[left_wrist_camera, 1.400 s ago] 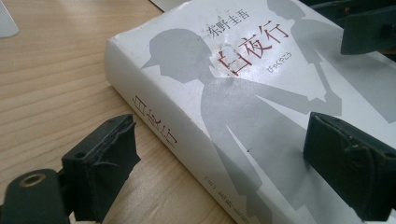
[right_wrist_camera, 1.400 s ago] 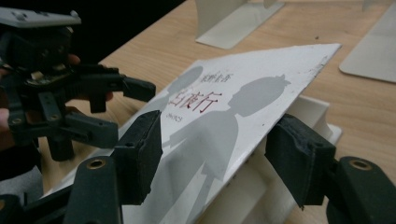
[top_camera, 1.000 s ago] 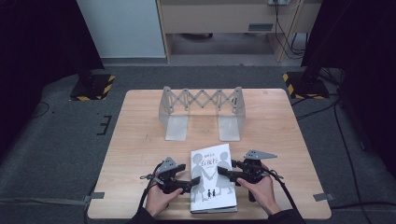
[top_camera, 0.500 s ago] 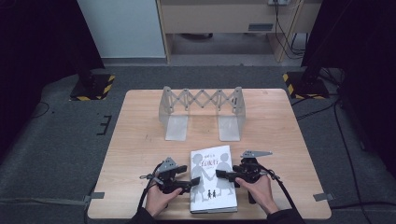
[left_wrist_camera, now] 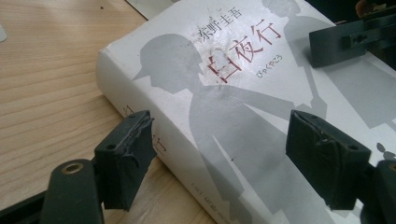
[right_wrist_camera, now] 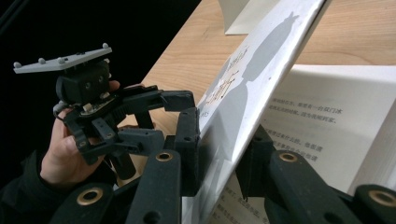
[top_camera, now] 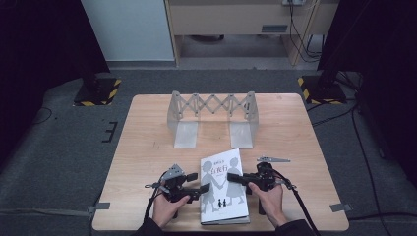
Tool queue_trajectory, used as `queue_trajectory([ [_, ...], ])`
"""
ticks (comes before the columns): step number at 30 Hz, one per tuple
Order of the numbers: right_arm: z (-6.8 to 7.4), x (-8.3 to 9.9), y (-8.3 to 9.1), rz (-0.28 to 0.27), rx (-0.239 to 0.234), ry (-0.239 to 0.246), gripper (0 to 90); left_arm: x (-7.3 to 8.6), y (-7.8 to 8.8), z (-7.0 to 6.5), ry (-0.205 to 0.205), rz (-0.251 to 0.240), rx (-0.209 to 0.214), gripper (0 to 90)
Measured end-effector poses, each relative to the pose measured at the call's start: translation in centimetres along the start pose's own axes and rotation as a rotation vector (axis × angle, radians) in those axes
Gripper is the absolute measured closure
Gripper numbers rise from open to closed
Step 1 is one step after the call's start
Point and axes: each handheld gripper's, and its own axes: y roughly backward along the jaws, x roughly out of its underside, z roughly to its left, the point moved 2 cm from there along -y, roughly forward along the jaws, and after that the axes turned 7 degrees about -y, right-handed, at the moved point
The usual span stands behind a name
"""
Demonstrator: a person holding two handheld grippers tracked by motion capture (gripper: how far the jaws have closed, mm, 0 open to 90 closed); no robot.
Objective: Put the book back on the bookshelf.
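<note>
The right gripper (right_wrist_camera: 219,154) pinches the book's (top_camera: 223,184) cover (right_wrist_camera: 261,70), likely to open it. The left gripper (left_wrist_camera: 219,158), at lower centre of its view, straddles the spine with jaws parted, probably to steady it.

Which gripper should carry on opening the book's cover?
Right, probably. The right gripper is shut on the front cover, lifted clear of the printed page. The left gripper is open, its jaws straddling the book at the spine side, so it could steady it.

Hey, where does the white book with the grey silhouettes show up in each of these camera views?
High view: book lies low centre, between the two tools.
Left gripper view: it runs across the centre and right, spine toward the camera.
Right gripper view: its lifted cover slants across the centre.
Shared landmark: the cover's red title characters.
</note>
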Motion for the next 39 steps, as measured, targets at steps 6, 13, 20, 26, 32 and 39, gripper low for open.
queue_trajectory([
  [6,0.7,-0.4,0.5,-0.031,-0.046,0.021,76.7,-0.1,-0.2,-0.1,0.008,-0.012,0.018,18.3],
  [13,1.7,-0.8,1.3,-0.051,-0.081,0.076,77.0,-0.2,-0.4,-0.3,0.017,-0.058,0.052,9.3],
  [20,2.3,-1.3,2.3,-0.095,-0.134,0.116,77.1,0.0,-1.4,-1.0,0.008,-0.063,0.114,1.3],
  [26,2.3,-1.4,2.7,-0.105,-0.183,0.131,76.9,0.2,-1.9,-0.9,0.041,-0.082,0.183,0.0],
  [32,2.5,-1.4,2.5,-0.094,-0.21,0.148,76.5,0.2,-2.1,-1.0,0.042,-0.082,0.224,0.0],
  [39,1.6,-1.5,2.4,-0.078,-0.172,0.129,75.7,0.6,-2.7,-0.5,0.08,-0.051,0.247,0.2],
])
